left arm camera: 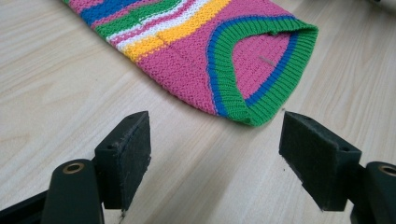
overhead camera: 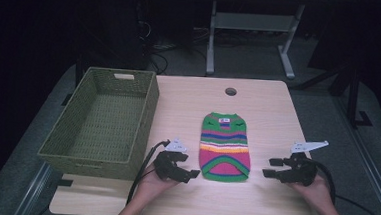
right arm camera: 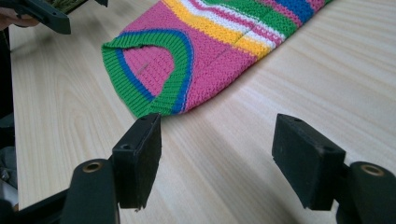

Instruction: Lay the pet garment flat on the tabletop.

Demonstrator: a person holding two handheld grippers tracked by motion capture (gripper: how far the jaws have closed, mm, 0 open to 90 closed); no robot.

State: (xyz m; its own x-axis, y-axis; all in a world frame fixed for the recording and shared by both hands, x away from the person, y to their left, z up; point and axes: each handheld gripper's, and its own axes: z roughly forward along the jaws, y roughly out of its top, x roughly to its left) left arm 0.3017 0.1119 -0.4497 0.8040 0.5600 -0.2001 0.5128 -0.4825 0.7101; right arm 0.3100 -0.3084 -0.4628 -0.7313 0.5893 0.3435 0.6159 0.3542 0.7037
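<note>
Tabletop: a light wood-grain tabletop with a round cable hole near its far edge.
Sweater: a small knitted sweater striped in pink, green, blue, yellow and white lies flat near the middle of the tabletop, neck toward the far edge, its green-and-blue ribbed hem toward the near edge.
Basket: a green woven rectangular basket sits at the left edge of the tabletop, well apart from the sweater.
Left gripper: the black left gripper, held in a hand, hovers just left of the sweater's hem; its jaws are spread wide with nothing between them, the hem's corner lying just beyond them.
Right gripper: the black right gripper, held in the other hand, sits just right of the hem; jaws likewise released, apart from the fabric.
</note>
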